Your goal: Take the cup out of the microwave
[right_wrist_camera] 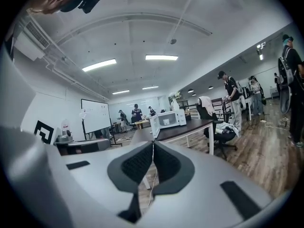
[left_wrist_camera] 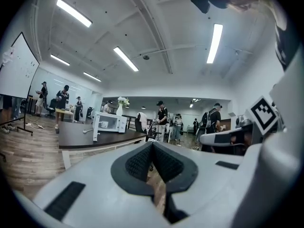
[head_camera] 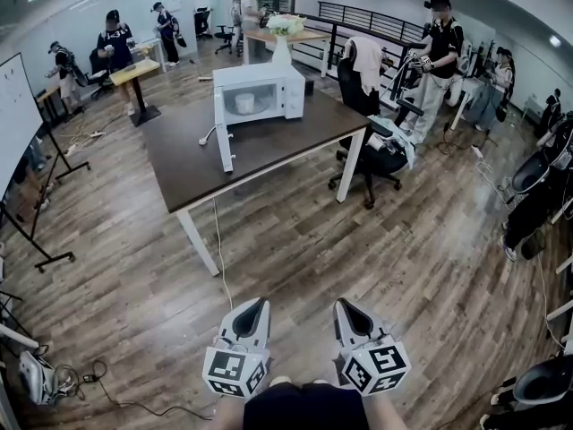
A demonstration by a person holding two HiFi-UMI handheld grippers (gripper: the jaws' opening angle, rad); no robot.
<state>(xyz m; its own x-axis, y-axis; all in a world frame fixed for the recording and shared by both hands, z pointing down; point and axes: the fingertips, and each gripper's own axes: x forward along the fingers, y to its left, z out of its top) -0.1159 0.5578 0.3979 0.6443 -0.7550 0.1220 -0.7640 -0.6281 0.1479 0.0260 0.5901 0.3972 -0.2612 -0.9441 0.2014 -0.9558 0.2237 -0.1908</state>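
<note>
Tabletop [head_camera: 269,155] stands mid-room on the floor [head_camera: 295,258]. Microwave [head_camera: 261,92] sits on its far half. The microwave door [head_camera: 221,131] is swung open toward the near-left corner. Cup [head_camera: 244,103] is inside the microwave cavity. Vase [head_camera: 282,50] is just behind the microwave; its support cannot be told. Office chair [head_camera: 372,146] is at the tabletop's right end, whiteboard [head_camera: 16,119] well apart to the left. Cable [head_camera: 218,240] drops from the tabletop's near edge to the floor. Left gripper [head_camera: 260,305] and right gripper [head_camera: 345,305] are side by side in front, well apart from the tabletop.
</note>
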